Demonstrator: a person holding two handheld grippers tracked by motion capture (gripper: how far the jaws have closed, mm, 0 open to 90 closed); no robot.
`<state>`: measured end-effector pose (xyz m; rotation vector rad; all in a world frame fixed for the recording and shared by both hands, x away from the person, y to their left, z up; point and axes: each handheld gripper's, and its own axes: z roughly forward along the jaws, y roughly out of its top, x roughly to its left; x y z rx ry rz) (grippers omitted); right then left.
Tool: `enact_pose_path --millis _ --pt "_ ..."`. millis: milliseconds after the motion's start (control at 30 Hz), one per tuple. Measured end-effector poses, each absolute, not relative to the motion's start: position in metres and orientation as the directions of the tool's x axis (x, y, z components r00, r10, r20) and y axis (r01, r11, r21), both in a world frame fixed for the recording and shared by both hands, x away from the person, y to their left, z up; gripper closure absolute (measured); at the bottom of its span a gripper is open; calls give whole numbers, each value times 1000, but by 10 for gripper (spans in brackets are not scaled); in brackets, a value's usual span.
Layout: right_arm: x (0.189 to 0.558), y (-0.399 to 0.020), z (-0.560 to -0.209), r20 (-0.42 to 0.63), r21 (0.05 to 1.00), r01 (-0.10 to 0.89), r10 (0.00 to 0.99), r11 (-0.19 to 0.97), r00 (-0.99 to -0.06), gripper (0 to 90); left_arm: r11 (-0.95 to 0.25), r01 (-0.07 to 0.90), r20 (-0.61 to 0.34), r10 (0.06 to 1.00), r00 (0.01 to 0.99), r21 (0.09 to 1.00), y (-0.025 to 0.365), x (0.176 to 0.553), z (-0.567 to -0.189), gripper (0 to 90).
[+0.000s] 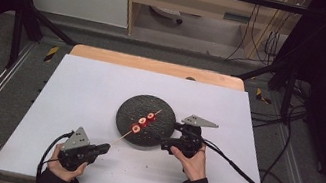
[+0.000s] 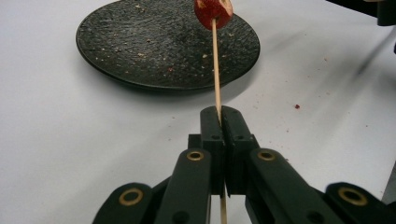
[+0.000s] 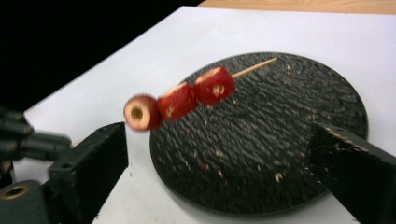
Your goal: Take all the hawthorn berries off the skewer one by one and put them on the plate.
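White table cover (image 1: 87, 108) spans the whole work area, both grippers sit on its near half. Dark round plate (image 1: 145, 120) lies ahead of the left gripper (image 1: 102, 149) and just left of the right gripper (image 1: 174, 135), rim almost under the right one's jaws; crumbs scattered on it (seen close in both gripper views, plate (image 2: 140, 51), plate (image 3: 280, 154)). Left gripper, held in the left hand (image 1: 67, 166) at the near-left, has jaws pressed fully together on the bare near end of a thin wooden skewer (image 2: 216, 70); stick runs straight out from between the pads, up and away over the plate, so it's held off the surface, not resting. Right gripper in the right hand (image 1: 193, 164): jaws wide apart, nothing between them, plate seen through the gap; no contact w/ skewer (image 3: 254, 68) or fruit. Three red fruit pieces (image 3: 180, 100) threaded mid-stick, packed touching each other, hanging above the plate's left part from the right gripper's side, just ahead of its left jaw; far tip of stick pokes out past them. Nearest piece (image 2: 213, 11) shows end-on from the left gripper. Small red speck (image 2: 297, 106) on cover, right of the left jaws.
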<state>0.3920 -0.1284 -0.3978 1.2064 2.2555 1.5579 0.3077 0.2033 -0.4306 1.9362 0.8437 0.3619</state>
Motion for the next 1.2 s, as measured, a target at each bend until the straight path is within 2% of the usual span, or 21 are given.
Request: enact_pose_path --millis 333,367,633,833,1200 --pt "412 -116 -396 393 826 563 675 40 -624 230 -319 397 -87 676 732 861 197 305 -432 881" --pt "416 -115 -397 419 817 577 676 11 -606 268 -319 393 -85 675 733 862 196 304 -432 882" --pt "423 -113 -402 453 802 597 684 -32 -572 411 -314 388 -82 677 731 867 194 303 -432 882" --pt "425 -112 -403 470 793 606 698 -65 -540 427 -305 381 -78 683 726 873 194 301 -431 882" --pt "423 -113 -408 505 765 637 701 -92 -504 377 -293 361 -59 700 712 885 196 299 -429 882"
